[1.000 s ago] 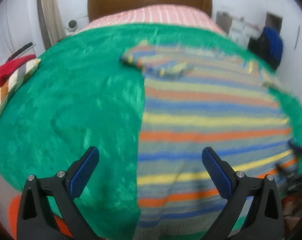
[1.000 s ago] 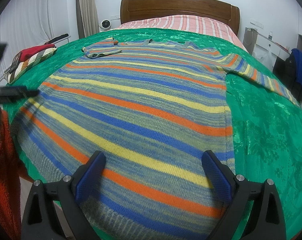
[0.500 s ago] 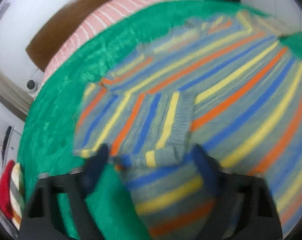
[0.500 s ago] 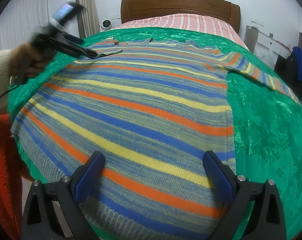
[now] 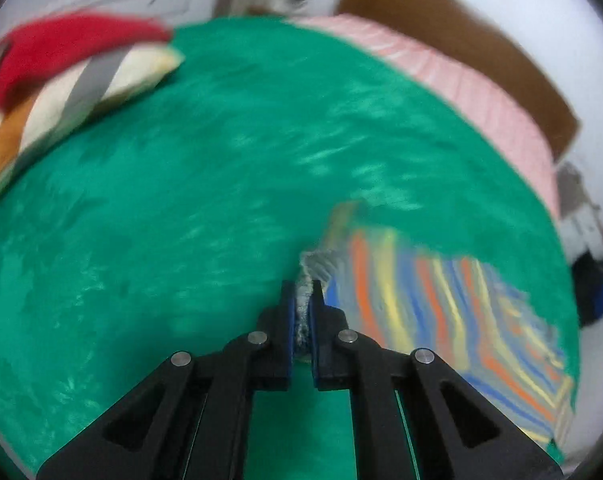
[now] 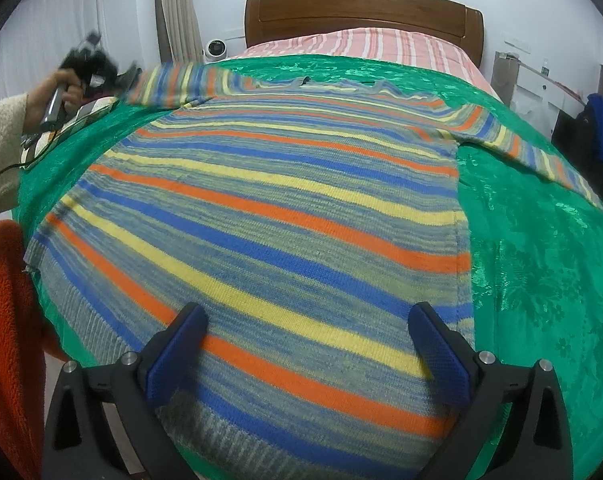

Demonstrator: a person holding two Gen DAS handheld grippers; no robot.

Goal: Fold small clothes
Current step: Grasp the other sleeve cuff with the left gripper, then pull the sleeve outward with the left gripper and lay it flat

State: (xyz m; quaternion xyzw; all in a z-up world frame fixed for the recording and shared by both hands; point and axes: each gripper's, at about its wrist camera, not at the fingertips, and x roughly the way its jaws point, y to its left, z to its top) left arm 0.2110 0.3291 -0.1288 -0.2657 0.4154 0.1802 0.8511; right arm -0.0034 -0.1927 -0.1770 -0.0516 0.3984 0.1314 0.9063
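A striped knit sweater [image 6: 285,216] in blue, orange, yellow and grey lies flat on a green bedspread [image 6: 541,272]. My left gripper [image 5: 302,294] is shut on the grey cuff [image 5: 317,264] of the sweater's left sleeve [image 5: 441,312] and holds it out over the bedspread. In the right wrist view that sleeve [image 6: 181,84] is stretched toward the far left, with the left gripper [image 6: 83,62] held in a hand there. My right gripper [image 6: 305,334] is open and empty, low over the sweater's hem. The right sleeve [image 6: 533,152] lies out to the right.
A striped cushion with a red item [image 5: 61,68] lies at the bed's left edge. A wooden headboard [image 6: 361,12] and pink striped sheet [image 6: 365,42] are at the far end. An orange fleece [image 6: 5,320] sits at the near left. A dark blue item [image 6: 601,132] stands at right.
My left gripper reached the folded-over left sleeve, shut on its cuff and pulled it out to the left, unfolding it. My right gripper has stayed in place and open.
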